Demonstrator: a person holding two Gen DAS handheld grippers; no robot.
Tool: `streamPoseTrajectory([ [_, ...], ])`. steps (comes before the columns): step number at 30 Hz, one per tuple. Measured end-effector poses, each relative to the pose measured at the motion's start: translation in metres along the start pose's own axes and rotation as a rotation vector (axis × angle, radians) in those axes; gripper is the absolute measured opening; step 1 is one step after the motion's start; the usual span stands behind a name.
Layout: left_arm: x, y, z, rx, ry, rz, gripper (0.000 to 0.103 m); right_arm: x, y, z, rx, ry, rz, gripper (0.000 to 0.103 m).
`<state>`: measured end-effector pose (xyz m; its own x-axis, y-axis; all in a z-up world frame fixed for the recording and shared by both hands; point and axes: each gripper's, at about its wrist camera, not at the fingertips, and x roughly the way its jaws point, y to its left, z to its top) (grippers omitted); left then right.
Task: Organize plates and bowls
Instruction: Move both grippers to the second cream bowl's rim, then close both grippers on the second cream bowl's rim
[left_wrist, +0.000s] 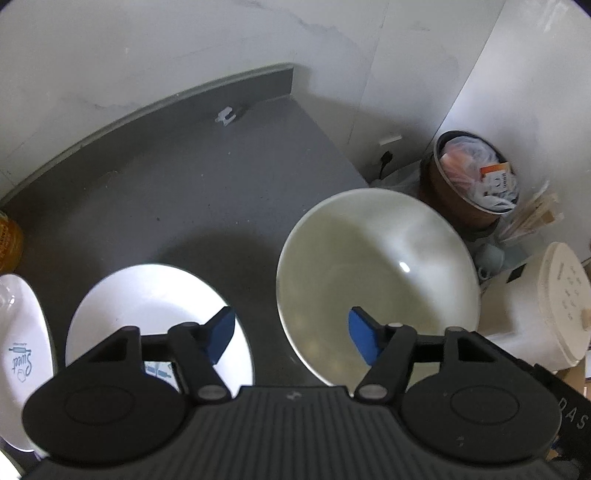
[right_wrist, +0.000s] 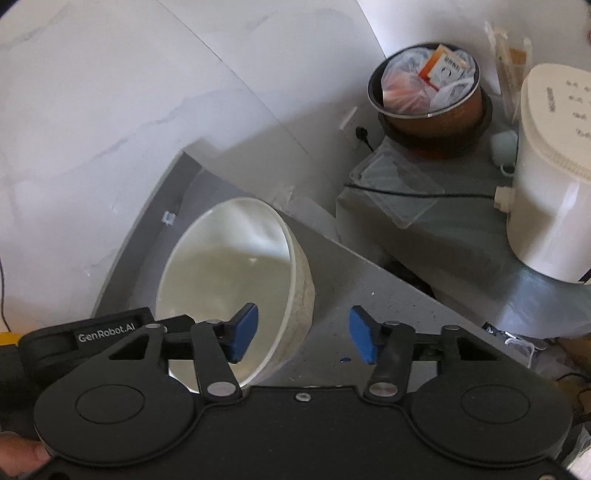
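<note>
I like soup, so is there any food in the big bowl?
No, the big bowl shows only its bare, shiny cream inside in the left wrist view, with nothing lying in it.

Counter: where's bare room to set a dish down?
Free: the grey counter behind the plate and left of the bowl, up to the wall. Also the strip right of the bowl, under the right claw. Crowded: the near left, plate beside a printed plate, and the shelf beyond, with pot and cooker.

Bowl (left_wrist: 376, 280) on counter (left_wrist: 184, 192), plate (left_wrist: 155, 314) to its left; second plate (left_wrist: 22, 354) farther left
</note>
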<state>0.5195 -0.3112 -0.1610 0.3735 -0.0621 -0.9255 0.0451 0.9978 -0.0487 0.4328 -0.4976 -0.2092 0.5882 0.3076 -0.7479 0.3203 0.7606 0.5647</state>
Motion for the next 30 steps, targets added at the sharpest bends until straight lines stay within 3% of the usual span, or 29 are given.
streamPoseTrajectory([
  [3,0.007,0.000,0.003,-0.001,-0.002,-0.001,0.061,0.010,-0.001,0.000,0.007,0.024,0.001,0.036],
  [7,0.015,-0.001,0.005,0.004,0.008,0.007,0.049,0.017,-0.004,0.000,0.034,0.037,0.014,0.034],
  [10,0.021,-0.001,0.006,0.006,0.021,0.003,0.042,0.019,-0.003,0.000,0.035,0.043,0.035,0.024],
  [18,0.033,0.004,0.007,-0.018,0.048,-0.013,0.013,0.015,0.006,0.000,-0.019,0.026,-0.007,0.020],
  [30,0.020,-0.004,0.012,0.021,0.029,-0.034,0.007,-0.012,0.008,-0.001,0.012,-0.040,0.011,0.020],
])
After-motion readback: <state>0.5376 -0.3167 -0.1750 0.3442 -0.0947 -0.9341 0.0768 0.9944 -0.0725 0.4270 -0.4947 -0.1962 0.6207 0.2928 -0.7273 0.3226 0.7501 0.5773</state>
